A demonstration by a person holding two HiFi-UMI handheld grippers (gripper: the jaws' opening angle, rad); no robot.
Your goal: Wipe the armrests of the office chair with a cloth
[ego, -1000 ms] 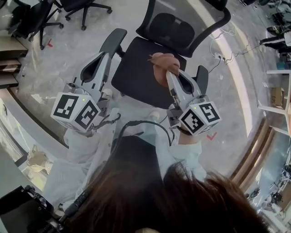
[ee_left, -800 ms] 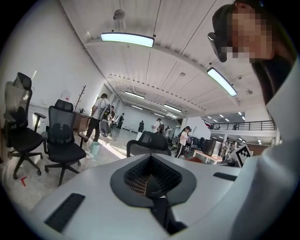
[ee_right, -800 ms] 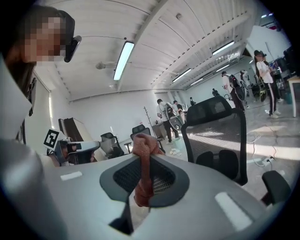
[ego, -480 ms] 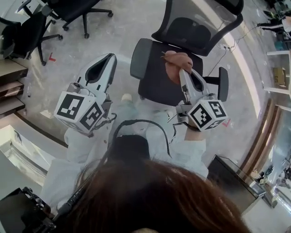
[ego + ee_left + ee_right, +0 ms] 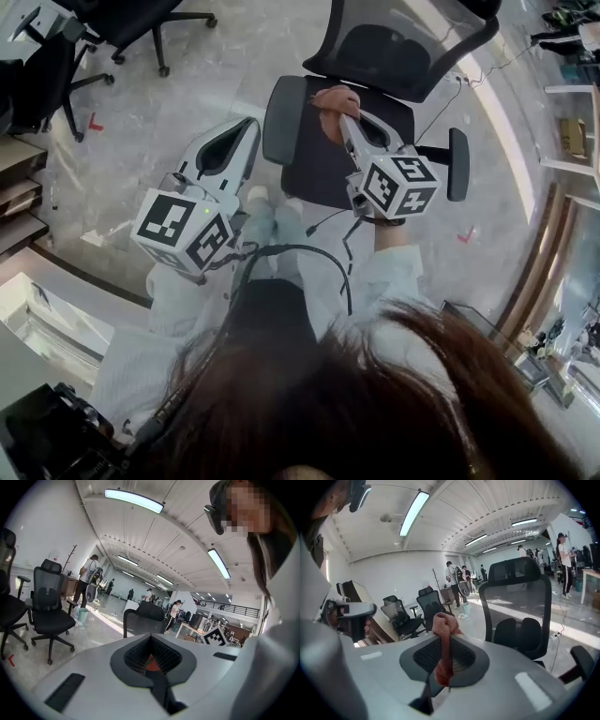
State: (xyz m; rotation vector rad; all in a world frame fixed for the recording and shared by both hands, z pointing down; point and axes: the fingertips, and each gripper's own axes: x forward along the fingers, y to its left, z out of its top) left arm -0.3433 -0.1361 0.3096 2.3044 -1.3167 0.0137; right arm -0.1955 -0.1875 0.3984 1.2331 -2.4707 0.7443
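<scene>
Directly below the person stands the office chair [image 5: 314,164], its mesh back [image 5: 403,42] farthest away. One armrest [image 5: 278,120] sits at the head view's left and the other armrest [image 5: 457,164] at its right. Both forearms, in white sleeves [image 5: 394,272], reach forward and down towards it.

The right gripper [image 5: 343,120] stretches out across the seat with its marker cube [image 5: 394,185] nearest the person. Its jaws are clamped on a pinkish-brown cloth [image 5: 334,98]. The cloth bunches in a knot past the tips, over the rear of the seat and just beside the inner edge of the first armrest. Whether cloth and armrest touch cannot be told.

The left gripper [image 5: 242,139] is held off the chair above the pale floor [image 5: 169,103], pointing the same way, with its tips near the outer side of that armrest. Its jaws are closed together with nothing between them.

Compared with half a second ago, the right gripper has pushed farther out over the seat and towards the view's left. That has carried the cloth from nearer the middle of the seat's rear to beside the armrest. The left gripper has drawn closer to the chair. The grip on the cloth is unchanged.
</scene>
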